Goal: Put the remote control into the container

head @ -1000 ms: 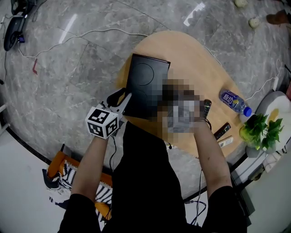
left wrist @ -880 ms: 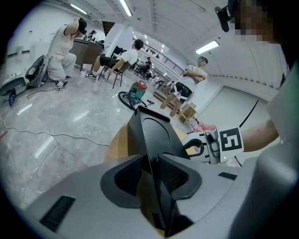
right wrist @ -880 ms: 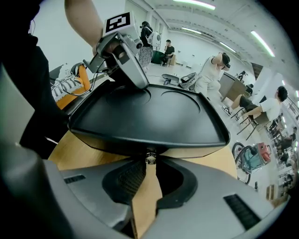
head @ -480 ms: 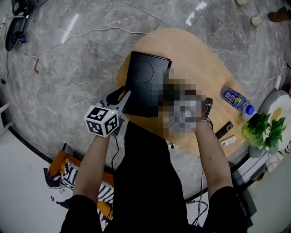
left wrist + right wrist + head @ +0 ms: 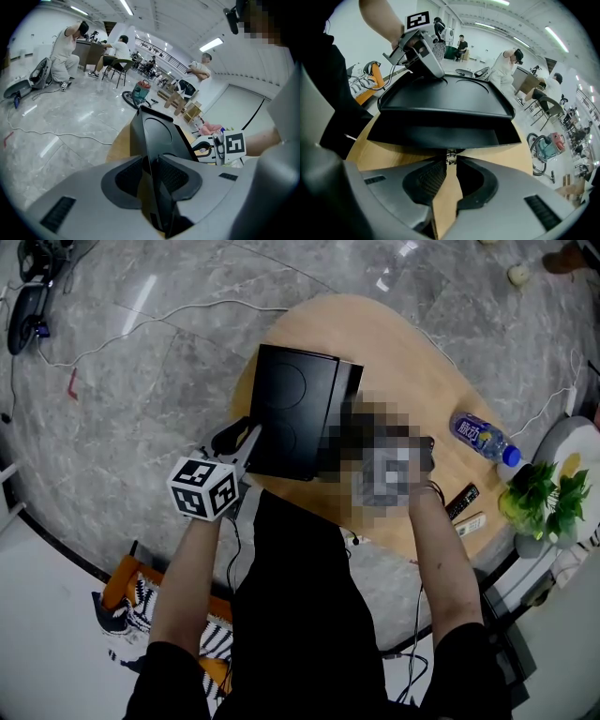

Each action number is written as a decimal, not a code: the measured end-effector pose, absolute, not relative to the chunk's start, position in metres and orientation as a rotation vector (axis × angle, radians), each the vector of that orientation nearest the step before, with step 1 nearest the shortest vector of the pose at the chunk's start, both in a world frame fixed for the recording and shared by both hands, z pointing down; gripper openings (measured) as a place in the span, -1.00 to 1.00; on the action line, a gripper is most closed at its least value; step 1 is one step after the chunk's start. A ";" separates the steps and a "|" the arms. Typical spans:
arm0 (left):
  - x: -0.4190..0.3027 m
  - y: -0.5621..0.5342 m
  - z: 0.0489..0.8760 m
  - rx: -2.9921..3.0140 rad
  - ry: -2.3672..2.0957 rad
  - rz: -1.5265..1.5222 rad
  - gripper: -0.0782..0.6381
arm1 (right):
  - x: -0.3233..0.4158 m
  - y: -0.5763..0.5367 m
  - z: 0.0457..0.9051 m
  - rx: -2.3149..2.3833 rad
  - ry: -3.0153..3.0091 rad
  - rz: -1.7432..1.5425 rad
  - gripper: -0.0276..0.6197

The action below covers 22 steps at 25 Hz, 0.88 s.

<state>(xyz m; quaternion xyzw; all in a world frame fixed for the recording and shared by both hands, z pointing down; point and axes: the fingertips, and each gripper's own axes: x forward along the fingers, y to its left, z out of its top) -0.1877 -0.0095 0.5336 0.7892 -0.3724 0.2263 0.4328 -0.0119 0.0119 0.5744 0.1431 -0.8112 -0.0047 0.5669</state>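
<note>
Black container (image 5: 291, 409): left gripper (image 5: 152, 161) has just closed on its near-left edge. Right gripper (image 5: 451, 165), also closing, pinches its small tab (image 5: 450, 156).

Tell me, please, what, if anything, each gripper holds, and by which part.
Both grippers' jaws have just been closing. The left gripper clamps the rim of the black container; the right gripper pinches the metal knob on its front.

ceiling strips (image 5: 125, 6) lit the room brightly. glare streaked the floor (image 5: 141, 296). both gripper views bowed and darkened at the edges.
</note>
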 end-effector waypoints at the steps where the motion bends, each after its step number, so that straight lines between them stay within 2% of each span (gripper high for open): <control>1: -0.188 -0.009 0.534 1.964 -0.928 0.562 -0.46 | -0.009 0.012 0.575 0.341 -1.899 -0.011 -0.69; 22: -0.189 -0.008 0.536 1.947 -0.922 0.507 -0.46 | 0.032 0.025 0.578 0.365 -1.850 -0.023 -0.69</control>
